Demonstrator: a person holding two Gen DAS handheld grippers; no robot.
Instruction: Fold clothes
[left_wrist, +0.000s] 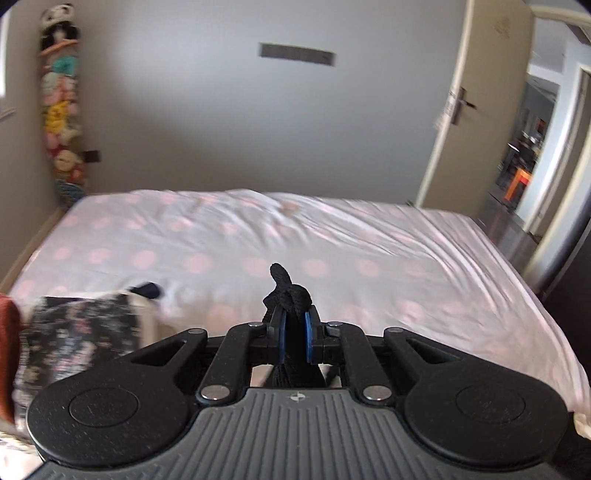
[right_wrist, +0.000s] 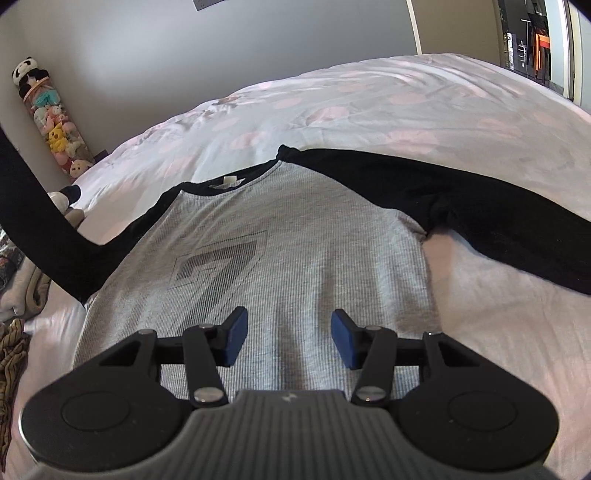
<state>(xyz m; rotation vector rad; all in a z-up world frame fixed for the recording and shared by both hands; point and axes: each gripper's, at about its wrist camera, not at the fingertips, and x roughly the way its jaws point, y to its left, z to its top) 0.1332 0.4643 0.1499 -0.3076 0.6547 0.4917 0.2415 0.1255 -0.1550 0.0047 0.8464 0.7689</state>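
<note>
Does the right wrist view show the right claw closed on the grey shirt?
No: the right claw is open, its two blue pads wide apart above the grey shirt lying on the bed.

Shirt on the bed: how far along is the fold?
Done: the shirt lies flat, face up on the bed. In hand: the left gripper is shut on the black left sleeve, lifted off the bed. The right gripper hovers open over the hem. Left: both sleeves and body; the right sleeve is still spread.

grey wall (left_wrist: 229, 122) | dotted bed (left_wrist: 332, 236) | door (left_wrist: 476, 99) (ajar)
</note>
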